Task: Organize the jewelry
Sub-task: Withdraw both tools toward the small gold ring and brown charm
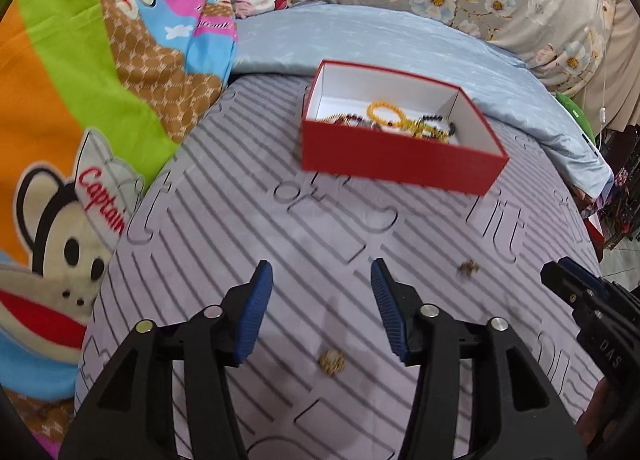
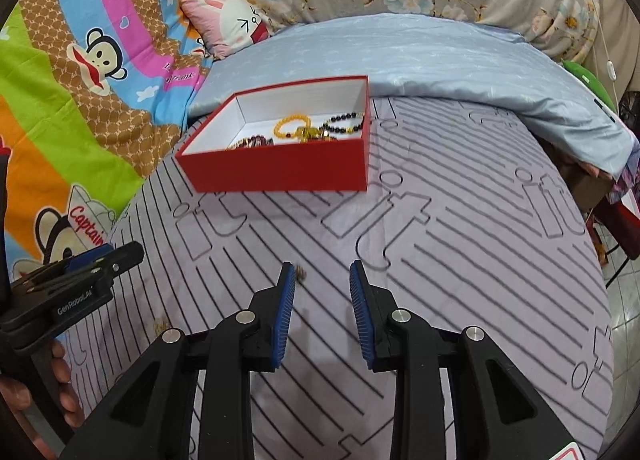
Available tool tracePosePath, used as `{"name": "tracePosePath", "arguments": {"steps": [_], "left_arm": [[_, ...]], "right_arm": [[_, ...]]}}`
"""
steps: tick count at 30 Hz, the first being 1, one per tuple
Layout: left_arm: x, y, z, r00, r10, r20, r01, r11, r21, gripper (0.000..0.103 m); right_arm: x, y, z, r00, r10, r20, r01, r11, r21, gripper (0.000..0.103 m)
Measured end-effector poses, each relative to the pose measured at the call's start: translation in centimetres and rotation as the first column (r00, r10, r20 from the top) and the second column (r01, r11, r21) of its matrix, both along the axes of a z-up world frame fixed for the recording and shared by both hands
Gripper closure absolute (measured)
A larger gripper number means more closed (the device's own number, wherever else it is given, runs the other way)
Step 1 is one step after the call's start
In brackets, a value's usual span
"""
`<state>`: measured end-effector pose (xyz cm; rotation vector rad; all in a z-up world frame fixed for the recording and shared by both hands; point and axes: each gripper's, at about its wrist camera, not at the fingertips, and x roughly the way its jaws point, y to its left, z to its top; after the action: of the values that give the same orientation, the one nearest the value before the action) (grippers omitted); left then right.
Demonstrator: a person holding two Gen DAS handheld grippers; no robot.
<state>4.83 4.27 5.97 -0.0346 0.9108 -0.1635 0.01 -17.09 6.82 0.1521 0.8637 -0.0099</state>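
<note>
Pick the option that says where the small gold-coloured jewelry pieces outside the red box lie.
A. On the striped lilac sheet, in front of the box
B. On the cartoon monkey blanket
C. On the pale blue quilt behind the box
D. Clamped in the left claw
A: two small gold pieces lie loose on the striped lilac sheet, nearer the camera than the red box, and the left claw stands open with nothing in it.

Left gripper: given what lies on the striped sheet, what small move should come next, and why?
Probably lower the left gripper onto the small gold trinket and close. Its jaws stand open and empty with the piece on the striped sheet between them, while the red box already holds beaded bracelets.
</note>
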Motion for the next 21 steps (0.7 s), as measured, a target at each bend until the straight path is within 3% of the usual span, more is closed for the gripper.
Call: {"name": "tracePosePath", "arguments": {"steps": [3,6,13,21], "left_arm": [[-1.6,0.7,-1.0,1.000,0.002,-0.016,-0.002,1.000,0.010,0.051],[-3.2,1.2,-2.1,1.000,-0.001,-0.026,0.001,1.000,0.024,0.042],[-4.9,0.6,-4.2,0.998,-0.035,-0.051,0.037,0.999,0.033,0.042],[-4.2,-0.4,-5.3,0.998,-0.026,-0.060,0.028,0.999,0.037,0.046]], "right_arm": [[-1.0,0.5,-0.9,1.000,0.009,-0.022,-0.008,1.000,0.006,0.075],[-1.9,1.1,-1.7,0.999,0.024,-0.043,-0.024,1.000,0.005,0.075],[-2.9,1.5,-2.9,0.997,0.033,-0.072,-0.033,0.999,0.003,0.075],[-2.7,1.7,-2.9,0.997,0.034,-0.074,-0.034,0.999,-0.001,0.075]]}}
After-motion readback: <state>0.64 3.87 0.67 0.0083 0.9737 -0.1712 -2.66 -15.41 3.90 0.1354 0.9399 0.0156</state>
